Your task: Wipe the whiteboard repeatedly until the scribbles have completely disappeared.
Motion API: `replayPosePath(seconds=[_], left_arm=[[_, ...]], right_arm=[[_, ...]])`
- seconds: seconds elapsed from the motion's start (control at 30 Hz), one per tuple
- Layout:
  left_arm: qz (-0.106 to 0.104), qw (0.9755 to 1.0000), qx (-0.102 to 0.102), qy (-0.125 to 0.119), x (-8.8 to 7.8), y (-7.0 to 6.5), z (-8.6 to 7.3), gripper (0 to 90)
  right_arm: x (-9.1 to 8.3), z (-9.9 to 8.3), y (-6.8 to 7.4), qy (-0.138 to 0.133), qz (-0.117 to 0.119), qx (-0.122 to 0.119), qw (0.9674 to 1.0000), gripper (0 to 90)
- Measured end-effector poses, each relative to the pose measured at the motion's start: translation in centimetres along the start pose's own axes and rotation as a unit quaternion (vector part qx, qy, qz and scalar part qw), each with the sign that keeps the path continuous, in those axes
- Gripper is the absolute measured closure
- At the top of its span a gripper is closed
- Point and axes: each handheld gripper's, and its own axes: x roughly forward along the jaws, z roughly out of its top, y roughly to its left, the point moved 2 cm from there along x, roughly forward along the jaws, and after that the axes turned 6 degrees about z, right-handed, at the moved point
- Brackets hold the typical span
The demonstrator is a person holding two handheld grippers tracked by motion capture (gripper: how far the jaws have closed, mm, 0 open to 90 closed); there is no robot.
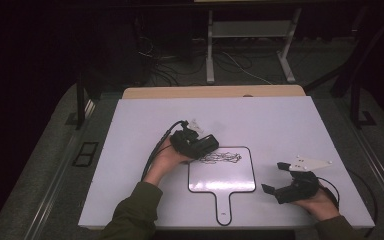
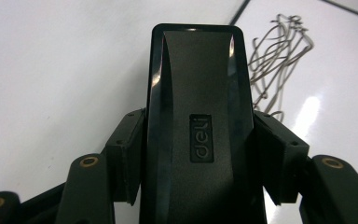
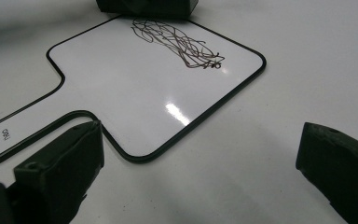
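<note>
High view, near to far: right hand-held gripper (image 1: 275,177) sits at the near-right of the white counter (image 1: 130,150), jaws spread apart, holding nothing, well off the paddle-shaped whiteboard (image 1: 222,180). Board lies flat mid-counter, handle pointing toward the person, panel away.

Right gripper view confirms it: both jaws wide, bare counter between them, board's rounded corner just ahead and to the left of the near jaw.

Farther in, left hand-held gripper (image 1: 200,145) is clamped on a black eraser (image 2: 198,116) with a "deli" logo; jaws press both long sides. Eraser's long axis runs along the gripper's own line, front end at the board's far-left edge.

Key relation: scribble marks (image 1: 221,158) lie across the board's far portion, directly beyond the eraser's front end, toward the right in the high view. In the left gripper view they sit just ahead and right of the eraser tip. The scribble's long axis runs left-right across the panel, roughly in line with the eraser.

Left hand is much nearer the marks. Judgement: next move is a sweep rightward along the scribble. Eraser-to-board contact: can't tell.
</note>
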Motion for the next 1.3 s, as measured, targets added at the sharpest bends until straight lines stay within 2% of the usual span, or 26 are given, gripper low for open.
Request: replayPosePath(seconds=[0.07,0.17,0.57,0.97,1.13,1.3], left_arm=[[0.001,0.9999,-0.010,0.005,0.1,-0.1,-0.2,39.1],[0.010,0.9999,0.002,0.010,0.3,0.0,-0.2,39.1],[0.012,0.9998,0.001,0.013,0.6,-0.3,-0.3,39.1],[-0.003,0.9997,0.020,0.016,0.8,-1.6,0.2,39.1],[-0.005,0.9999,0.010,0.012,0.8,-1.1,0.1,39.1],[0.015,0.9997,0.005,0.018,0.6,-0.5,-0.1,39.1]], right_arm=[[0.0,0.0,0.0,0.000,0.000,0.000,1.0000,0.0],[0.0,0.0,0.0,0.001,0.000,-0.001,1.0000,0.0],[0.0,0.0,0.0,0.001,0.000,-0.001,1.0000,0.0],[0.0,0.0,0.0,0.001,-0.001,-0.001,1.0000,0.0],[0.0,0.0,0.0,0.001,-0.002,0.001,1.0000,0.0],[-0.1,0.0,0.0,0.000,-0.003,0.002,1.0000,0.0]])
